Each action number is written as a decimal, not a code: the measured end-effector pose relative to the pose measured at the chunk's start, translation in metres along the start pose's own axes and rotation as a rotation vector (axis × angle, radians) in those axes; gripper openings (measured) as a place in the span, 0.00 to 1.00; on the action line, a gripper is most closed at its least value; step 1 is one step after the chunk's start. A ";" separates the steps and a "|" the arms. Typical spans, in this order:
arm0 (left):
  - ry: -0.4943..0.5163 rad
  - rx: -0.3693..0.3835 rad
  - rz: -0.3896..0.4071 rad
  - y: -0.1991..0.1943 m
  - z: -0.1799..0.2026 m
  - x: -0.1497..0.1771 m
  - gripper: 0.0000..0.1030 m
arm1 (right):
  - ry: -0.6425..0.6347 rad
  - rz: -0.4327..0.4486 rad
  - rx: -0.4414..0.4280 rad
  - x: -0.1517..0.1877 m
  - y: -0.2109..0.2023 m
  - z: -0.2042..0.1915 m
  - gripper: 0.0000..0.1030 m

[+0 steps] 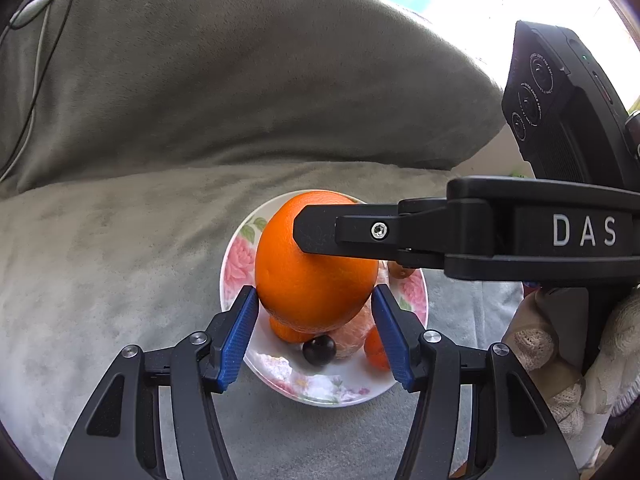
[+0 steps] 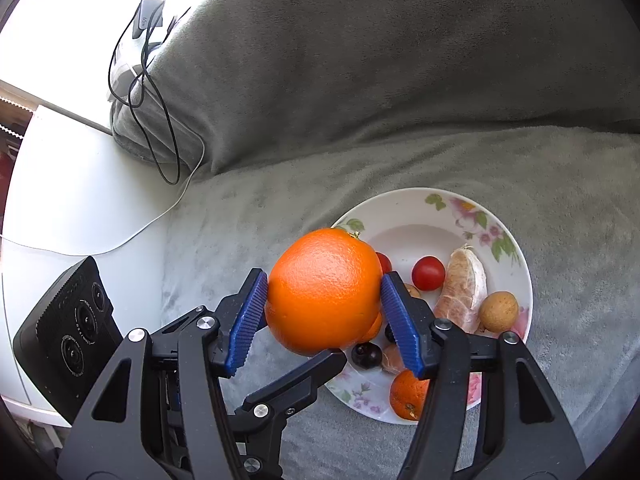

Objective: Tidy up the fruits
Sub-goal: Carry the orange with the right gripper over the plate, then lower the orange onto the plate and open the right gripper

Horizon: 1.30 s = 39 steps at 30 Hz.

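— Orange, and a big one: the orange [image 2: 324,292] sits between the blue pads of both tools at once. The right hand-held gripper [image 2: 324,312] has it clamped, one pad on each flank, and the left hand-held gripper [image 1: 316,324] is pressed on it too, crosswise to the other.

— Where is it relative to the plate?

— Lifted above the near-left rim of the flowered plate [image 2: 516,240], not resting on anything I can see. The plate lies on a grey plush blanket [image 2: 280,216], with a cushion [image 2: 400,60] behind.

— What's already on the plate?

— A red cherry tomato [image 2: 428,273], a peeled citrus segment [image 2: 462,290], a small brown round fruit [image 2: 499,311], a dark cherry [image 2: 366,355] and a small tangerine [image 2: 408,394].

— So which step is this?

— I'd judge it the carry: the large fruit is being brought over to join the rest, and hasn't been set down.

— And the next move?

— Probably finding a bare patch. The far, upper part of the plate looks free; the near side is crowded. Both grips would need to lower together and let go evenly, or the round fruit could roll off onto the blanket or squash the soft segment.
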State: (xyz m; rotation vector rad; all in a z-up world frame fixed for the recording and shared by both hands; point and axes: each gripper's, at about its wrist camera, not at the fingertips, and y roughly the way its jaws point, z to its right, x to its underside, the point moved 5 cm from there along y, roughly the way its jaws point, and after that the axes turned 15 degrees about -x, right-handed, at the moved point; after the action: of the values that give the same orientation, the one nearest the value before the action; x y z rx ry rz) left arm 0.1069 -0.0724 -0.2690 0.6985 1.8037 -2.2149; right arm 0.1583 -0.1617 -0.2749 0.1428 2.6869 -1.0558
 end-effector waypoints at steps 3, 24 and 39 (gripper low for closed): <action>0.002 -0.001 -0.005 0.004 0.004 0.000 0.56 | 0.013 0.001 -0.002 -0.001 0.001 0.004 0.60; 0.024 -0.001 -0.013 0.000 0.016 -0.005 0.54 | 0.040 0.034 0.019 -0.007 -0.012 0.017 0.60; 0.023 -0.015 -0.028 -0.008 0.008 0.005 0.55 | -0.011 0.046 0.074 0.003 -0.030 0.017 0.60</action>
State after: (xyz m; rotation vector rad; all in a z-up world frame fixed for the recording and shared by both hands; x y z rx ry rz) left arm 0.0976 -0.0780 -0.2633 0.7035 1.8505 -2.2169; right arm 0.1536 -0.1951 -0.2682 0.2102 2.6232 -1.1388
